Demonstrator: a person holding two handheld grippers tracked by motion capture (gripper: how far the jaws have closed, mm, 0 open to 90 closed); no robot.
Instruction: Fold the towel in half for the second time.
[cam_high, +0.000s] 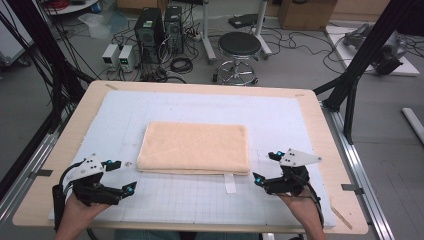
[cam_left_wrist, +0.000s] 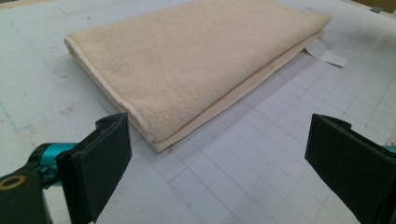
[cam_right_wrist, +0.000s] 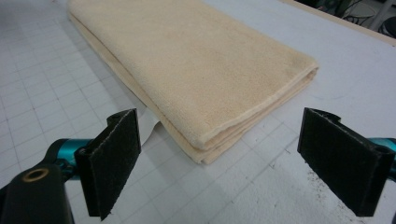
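High view: a folded peach-coloured terry towel (cam_high: 194, 148) is laid flat near the middle of a white gridded mat (cam_high: 300, 120), which covers a light wooden tabletop (cam_high: 330, 150). A white fabric label (cam_high: 229, 182) projects from the towel's near edge onto the mat. The left gripper (cam_high: 122, 176) is held just off the towel's near left corner; the right gripper (cam_high: 265, 167) is held just off the near right corner. Both sets of jaws are seen apart, with nothing between them — neither touches the cloth. A black round stool (cam_high: 239, 46) stands on the floor beyond the tabletop.

Left gripper view: the towel (cam_left_wrist: 187, 60) is seen lying ahead of the jaws, its corner pointing toward the open gap of the left gripper (cam_left_wrist: 217, 156). Stacked folded layers are visible along the edge. The label (cam_left_wrist: 324, 52) lies at the far right.

Right gripper view: the towel's (cam_right_wrist: 196, 60) corner is seen just ahead of the right gripper (cam_right_wrist: 217, 161) — jaws wide apart and empty. The label (cam_right_wrist: 148, 127) is partly visible beside the left jaw.
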